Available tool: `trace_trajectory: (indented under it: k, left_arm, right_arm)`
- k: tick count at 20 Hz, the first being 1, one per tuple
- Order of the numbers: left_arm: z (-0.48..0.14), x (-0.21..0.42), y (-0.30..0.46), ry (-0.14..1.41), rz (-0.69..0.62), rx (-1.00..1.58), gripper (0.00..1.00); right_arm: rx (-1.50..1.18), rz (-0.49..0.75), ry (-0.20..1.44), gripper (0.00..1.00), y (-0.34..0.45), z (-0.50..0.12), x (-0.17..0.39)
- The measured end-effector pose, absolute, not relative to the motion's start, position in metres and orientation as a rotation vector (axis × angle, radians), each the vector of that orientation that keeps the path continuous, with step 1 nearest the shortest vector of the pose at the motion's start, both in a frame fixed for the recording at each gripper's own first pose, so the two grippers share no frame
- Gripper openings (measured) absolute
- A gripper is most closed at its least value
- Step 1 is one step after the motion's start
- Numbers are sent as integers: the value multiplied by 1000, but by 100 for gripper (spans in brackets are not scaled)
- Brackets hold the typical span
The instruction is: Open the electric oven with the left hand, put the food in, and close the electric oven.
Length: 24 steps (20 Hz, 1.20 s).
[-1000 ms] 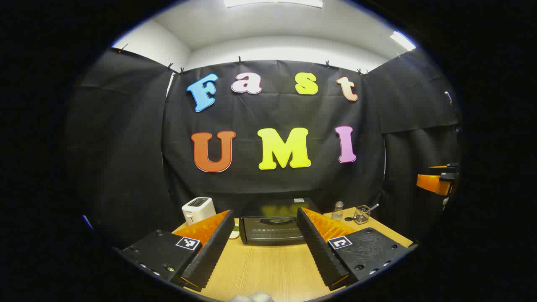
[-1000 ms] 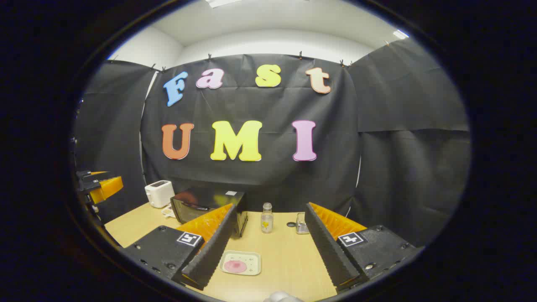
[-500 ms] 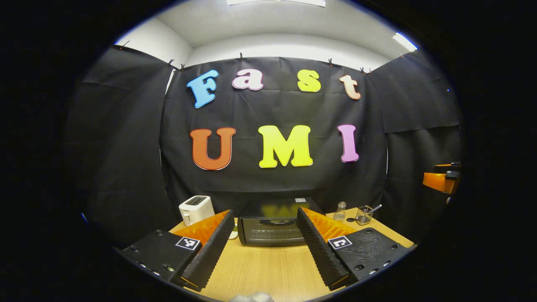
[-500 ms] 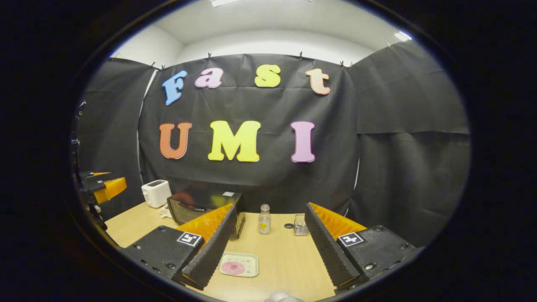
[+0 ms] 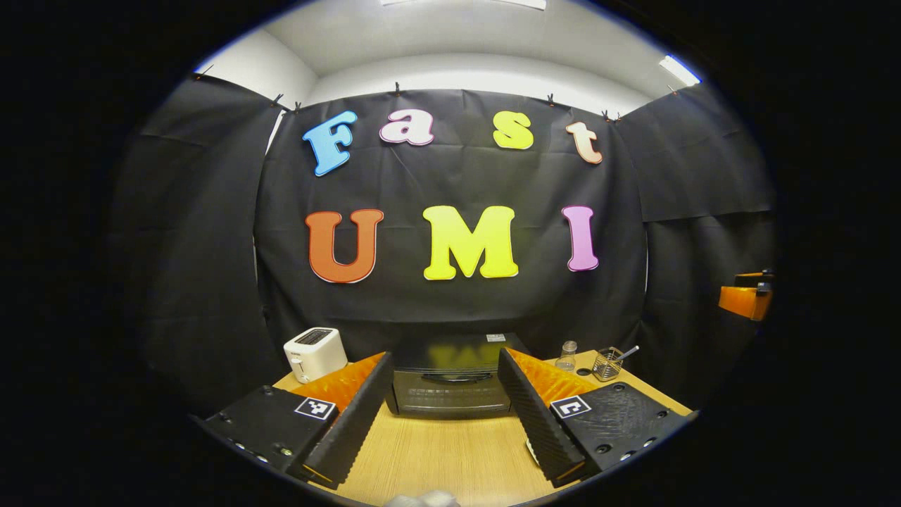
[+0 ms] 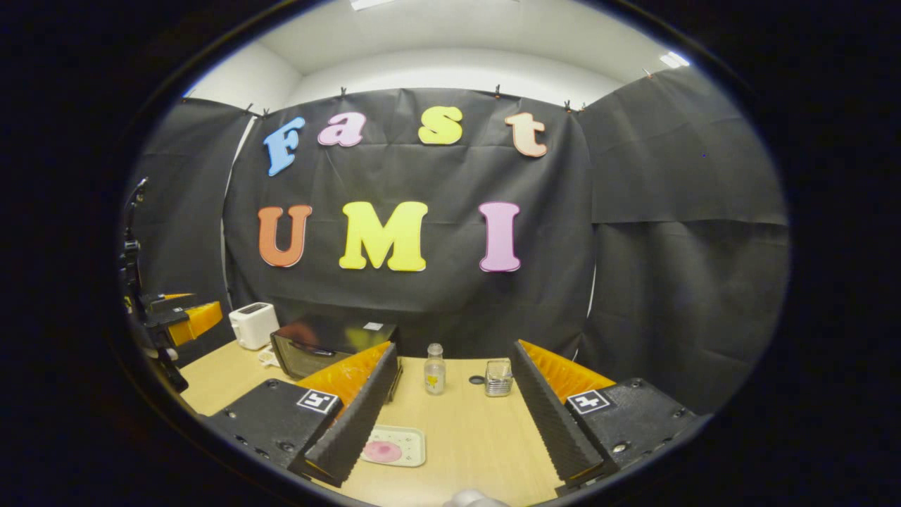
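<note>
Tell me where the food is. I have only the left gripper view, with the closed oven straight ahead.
Observer: In the right gripper view, pink food lies on a tray on the table, nearer the camera than the bottle.
Operator: Report the right hand-held gripper's state.
Observer: The right hand-held gripper is open and holds nothing; the tray lies close to its left finger.
</note>
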<state>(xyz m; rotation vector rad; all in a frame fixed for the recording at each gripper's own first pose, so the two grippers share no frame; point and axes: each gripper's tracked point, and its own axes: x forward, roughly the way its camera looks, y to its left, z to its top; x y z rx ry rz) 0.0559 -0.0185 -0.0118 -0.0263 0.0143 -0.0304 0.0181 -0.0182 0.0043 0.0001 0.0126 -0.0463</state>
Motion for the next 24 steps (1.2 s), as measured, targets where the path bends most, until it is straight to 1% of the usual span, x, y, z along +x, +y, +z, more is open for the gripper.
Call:
trace_trajectory:
  k: [14, 16, 19, 24]
  left_arm:
    - [-13, 57, -6, 14, -43, -5, 95]
    - [-18, 62, -9, 27, -46, 1, 95]
    - [-15, 69, -15, 26, -41, -8, 95]
    - [-20, 90, -27, 32, -56, -21, 95]
  right_arm:
    - [20, -81, 29, 100, -7, -10, 13]
    - [25, -79, 23, 100, -7, -11, 11]
    - [30, -61, 56, 100, -6, -22, 14]
    - [37, -56, 67, 100, -9, -22, 23]
